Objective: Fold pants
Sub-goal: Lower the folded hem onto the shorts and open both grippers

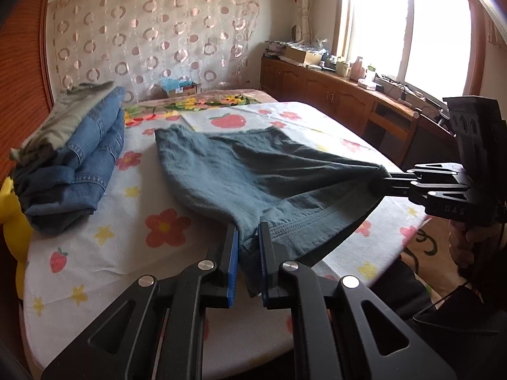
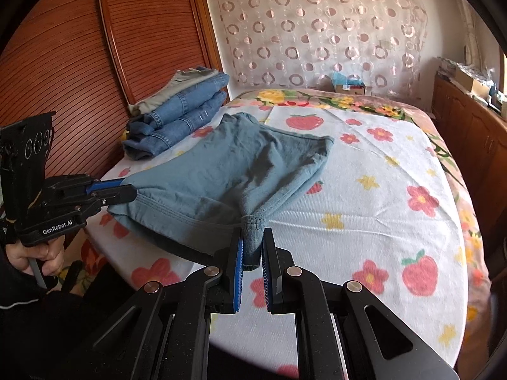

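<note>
Bedroom scene, bed (image 1: pixel 104 247) wearing a white sheet printed with flowers and strawberries, patterned curtain (image 1: pixel 152 38) hanging on the far wall, wooden cabinets (image 1: pixel 332 95) running under a bright window (image 1: pixel 434 31) at 2 o'clock in the left wrist view. Blue-grey pants (image 1: pixel 253 171) are lying partly on the sheet mid-bed, near edge lifted and stretched between both tools. Left gripper (image 1: pixel 248 240) is sitting at 6 o'clock in its own view, pads pressed together on one corner of the waistband, cloth bunching between the blue pads. Right gripper (image 2: pixel 253 243) is doing the same at 6 o'clock in its view, pinching the opposite waistband corner, fabric hanging down between the pads. Each tool is showing in the other's camera: right one at 3 o'clock in the left view, left one at 9 o'clock in the right view, each gripped by a hand (image 2: pixel 38 256) with a dark sleeve. Stack of folded jeans (image 2: pixel 180 110) is resting at 10 o'clock, well apart from the pants, by the wooden headboard (image 2: pixel 63 63). Yellow toy (image 1: pixel 14 221) is peeking at 9 o'clock beside the stack
</note>
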The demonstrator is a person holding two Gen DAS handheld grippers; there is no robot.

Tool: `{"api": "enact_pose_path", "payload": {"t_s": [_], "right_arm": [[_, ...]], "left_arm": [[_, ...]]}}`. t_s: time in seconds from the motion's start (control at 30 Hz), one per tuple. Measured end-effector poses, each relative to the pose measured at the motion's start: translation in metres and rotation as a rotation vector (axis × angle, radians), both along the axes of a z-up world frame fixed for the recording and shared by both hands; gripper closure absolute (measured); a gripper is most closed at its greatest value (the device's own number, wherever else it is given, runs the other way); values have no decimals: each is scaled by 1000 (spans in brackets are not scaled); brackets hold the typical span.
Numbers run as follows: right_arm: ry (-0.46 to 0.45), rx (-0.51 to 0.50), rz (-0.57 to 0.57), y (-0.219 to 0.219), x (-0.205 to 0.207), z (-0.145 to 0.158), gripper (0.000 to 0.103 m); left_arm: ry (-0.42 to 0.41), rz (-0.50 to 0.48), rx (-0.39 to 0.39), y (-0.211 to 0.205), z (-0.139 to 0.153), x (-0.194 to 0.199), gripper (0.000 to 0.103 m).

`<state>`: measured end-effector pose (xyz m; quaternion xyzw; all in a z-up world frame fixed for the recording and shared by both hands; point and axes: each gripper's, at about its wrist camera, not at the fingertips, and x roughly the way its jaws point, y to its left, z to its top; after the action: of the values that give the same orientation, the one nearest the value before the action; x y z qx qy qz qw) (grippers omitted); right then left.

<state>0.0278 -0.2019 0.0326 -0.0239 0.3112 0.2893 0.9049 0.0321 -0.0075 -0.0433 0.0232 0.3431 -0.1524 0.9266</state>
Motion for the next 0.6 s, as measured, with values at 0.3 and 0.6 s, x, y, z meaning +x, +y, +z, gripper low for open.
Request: {"api": "enact_pose_path", "payload": {"t_s": [0.3,0.6], "right_arm": [[-55,13,-1,1,10,7,93],[-67,34,-39,19,84,1,93]], "left_arm": [[-33,0,13,-2,8,5,91],[-49,50,25,14,13,64,91]]}}
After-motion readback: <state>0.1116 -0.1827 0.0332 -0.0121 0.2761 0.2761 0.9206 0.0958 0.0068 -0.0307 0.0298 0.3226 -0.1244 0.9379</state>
